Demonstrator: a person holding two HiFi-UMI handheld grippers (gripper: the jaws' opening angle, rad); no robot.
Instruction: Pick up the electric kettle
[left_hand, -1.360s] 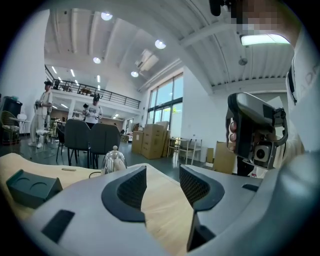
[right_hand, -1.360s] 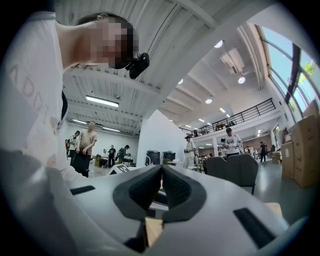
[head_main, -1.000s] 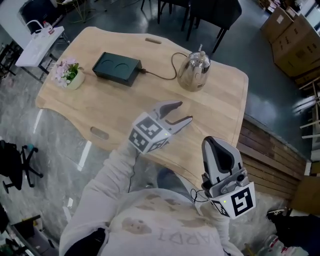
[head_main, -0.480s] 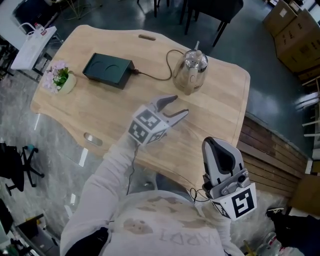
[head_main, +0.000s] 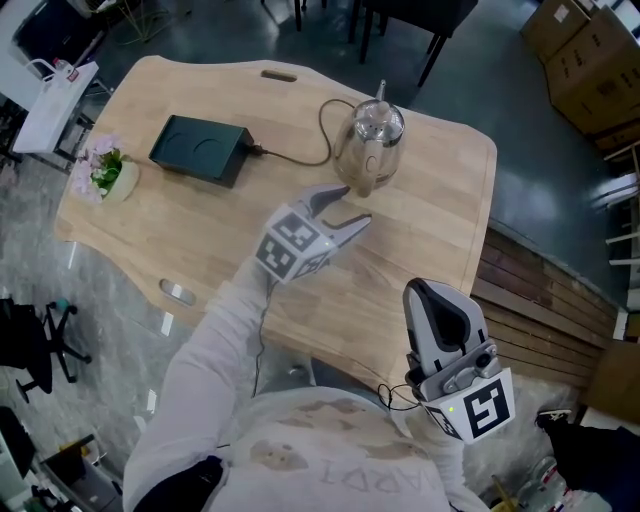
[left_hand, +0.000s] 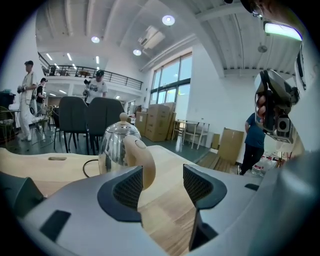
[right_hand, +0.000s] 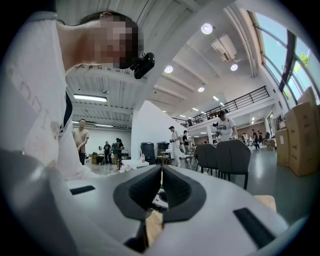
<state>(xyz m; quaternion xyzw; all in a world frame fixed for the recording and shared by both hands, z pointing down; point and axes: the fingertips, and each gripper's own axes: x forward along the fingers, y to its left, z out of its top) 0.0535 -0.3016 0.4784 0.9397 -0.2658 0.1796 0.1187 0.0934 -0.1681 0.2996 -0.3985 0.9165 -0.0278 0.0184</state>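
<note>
The electric kettle (head_main: 372, 142), shiny steel with a beige handle (head_main: 363, 180) facing me, stands on the far right part of the wooden table (head_main: 440, 210). My left gripper (head_main: 345, 207) hovers just short of that handle. Its jaws are opening and nothing is between them. In the left gripper view the kettle (left_hand: 116, 145) and its handle (left_hand: 143, 162) sit just ahead, in line with the left jaw of the left gripper (left_hand: 162, 184). My right gripper (head_main: 432, 290) is held off the table's near edge, and in the right gripper view the right gripper (right_hand: 161, 175) has its pads together on nothing.
A black cord (head_main: 300, 155) runs from the kettle to a flat black box (head_main: 200, 150) on the left. A small pot of pink flowers (head_main: 100, 172) stands at the table's left end. Dark chairs (head_main: 400, 15) and cardboard boxes (head_main: 590, 50) lie beyond the table.
My left gripper has moved forward and down towards the kettle's handle, with its jaws a little wider. The right gripper has stayed at the lower right of the view, shut.
</note>
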